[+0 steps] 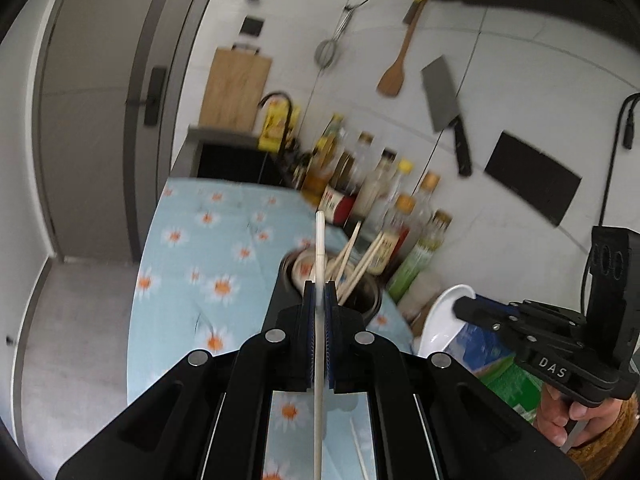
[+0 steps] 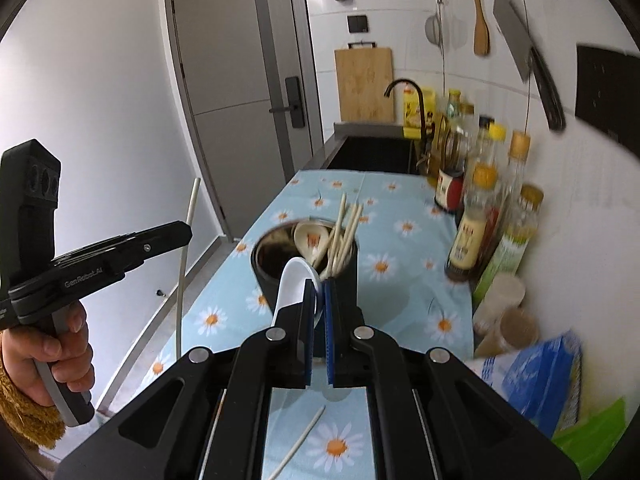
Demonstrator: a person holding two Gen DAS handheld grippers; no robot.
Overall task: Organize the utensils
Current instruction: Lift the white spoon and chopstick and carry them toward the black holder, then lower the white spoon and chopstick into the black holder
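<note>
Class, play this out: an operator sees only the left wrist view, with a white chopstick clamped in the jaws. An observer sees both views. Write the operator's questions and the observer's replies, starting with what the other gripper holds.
Operator: What does the right gripper hold?
Observer: A white spoon, its jaws shut on the handle.
Operator: Where is that spoon relative to the holder?
Observer: Its bowl hangs in front of the dark utensil holder, not inside.
Operator: Anything besides chopsticks in the holder?
Observer: Yes, a cream spoon with a reddish pattern leans beside the wooden chopsticks.
Operator: Any utensil left on the cloth?
Observer: One white chopstick lies on the daisy tablecloth below the right gripper.
</note>
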